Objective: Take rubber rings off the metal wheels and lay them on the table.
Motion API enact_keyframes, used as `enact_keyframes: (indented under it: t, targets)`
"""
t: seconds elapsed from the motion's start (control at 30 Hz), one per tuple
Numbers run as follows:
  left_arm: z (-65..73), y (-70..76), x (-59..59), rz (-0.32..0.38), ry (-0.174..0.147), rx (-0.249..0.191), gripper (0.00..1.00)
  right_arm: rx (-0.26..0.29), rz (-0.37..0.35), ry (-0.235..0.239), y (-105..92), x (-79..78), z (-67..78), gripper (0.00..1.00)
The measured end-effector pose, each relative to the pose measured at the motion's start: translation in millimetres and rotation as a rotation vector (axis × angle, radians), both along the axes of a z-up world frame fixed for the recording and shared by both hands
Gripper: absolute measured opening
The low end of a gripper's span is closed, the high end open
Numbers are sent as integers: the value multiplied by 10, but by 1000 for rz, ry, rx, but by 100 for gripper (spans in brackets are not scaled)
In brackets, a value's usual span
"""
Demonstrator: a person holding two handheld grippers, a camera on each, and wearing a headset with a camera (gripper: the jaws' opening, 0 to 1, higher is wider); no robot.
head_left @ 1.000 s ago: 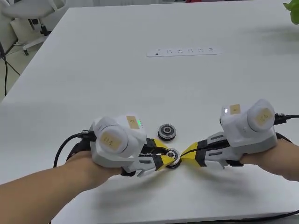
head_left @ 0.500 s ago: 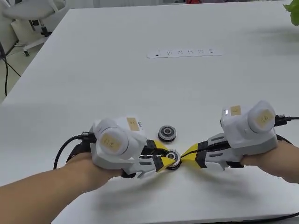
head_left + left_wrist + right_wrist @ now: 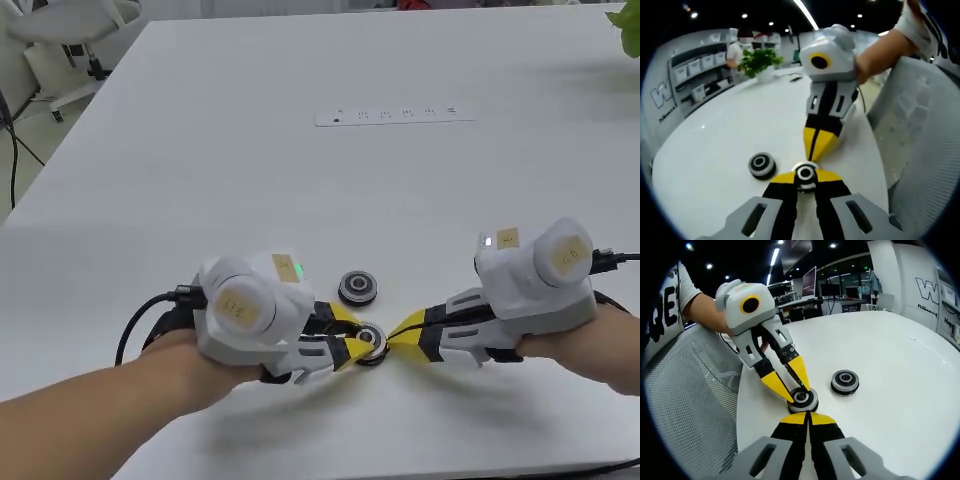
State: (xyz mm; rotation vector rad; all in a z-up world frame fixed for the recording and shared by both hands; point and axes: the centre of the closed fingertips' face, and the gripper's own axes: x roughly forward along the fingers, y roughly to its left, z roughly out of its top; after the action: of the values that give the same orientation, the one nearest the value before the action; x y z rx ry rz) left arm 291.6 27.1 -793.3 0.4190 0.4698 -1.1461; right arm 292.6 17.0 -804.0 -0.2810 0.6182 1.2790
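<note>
A metal wheel (image 3: pixel 368 339) is seen lying flat on the white table (image 3: pixel 250 150), close to its near edge, and everything else is placed from this wheel. A dark rubber ring (image 3: pixel 812 402) is still seated around its rim.

The wheel is clamped by the left gripper (image 3: pixel 352 345), which is brought in from the wheel's left in the head view. In the left gripper view its two yellow fingertips (image 3: pixel 783 177) are pressed against opposite sides of the wheel, with the hub showing between them.

The right gripper (image 3: pixel 398 332) is held on the opposite side of the wheel, pointing straight at the left gripper. Its jaws are closed together, with only a thin line left between the yellow tips in the right gripper view. The joined tips are set right at the wheel's edge. Whether the ring is pinched between them cannot be told.

A second wheel (image 3: pixel 358 286) is lying flat just beyond the clamped one, apart from it and from both grippers. A black ring (image 3: pixel 845 388) is still carried on its rim as well.

Well beyond the clamped wheel, towards the middle of the table, a white power strip (image 3: pixel 395 114) is laid. A green plant (image 3: pixel 628 25) is seen at the far right corner of the table.
</note>
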Motion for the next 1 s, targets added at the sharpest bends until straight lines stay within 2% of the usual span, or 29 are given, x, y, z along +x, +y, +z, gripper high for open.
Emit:
enact_keyframes:
  t: [0.1, 0.13, 0.47, 0.77, 1.0]
  targets:
    - [-1, -1, 1, 0, 0, 0, 13, -2, 4, -3, 0, 1, 2, 0]
    - [-1, -2, -1, -2, 1, 0, 13, 0, 13, 18, -4, -19, 13, 0]
    - [1, -5, 3, -2, 0, 1, 13, -11, 12, -3, -4, -8, 1, 0]
    - [0, -6, 2, 1, 0, 8, 13, -10, -16, 23, -10, -2, 7, 0]
    - [1, -6, 6, 3, -3, 16, 12, 12, -36, 38, -8, 18, 52, 0]
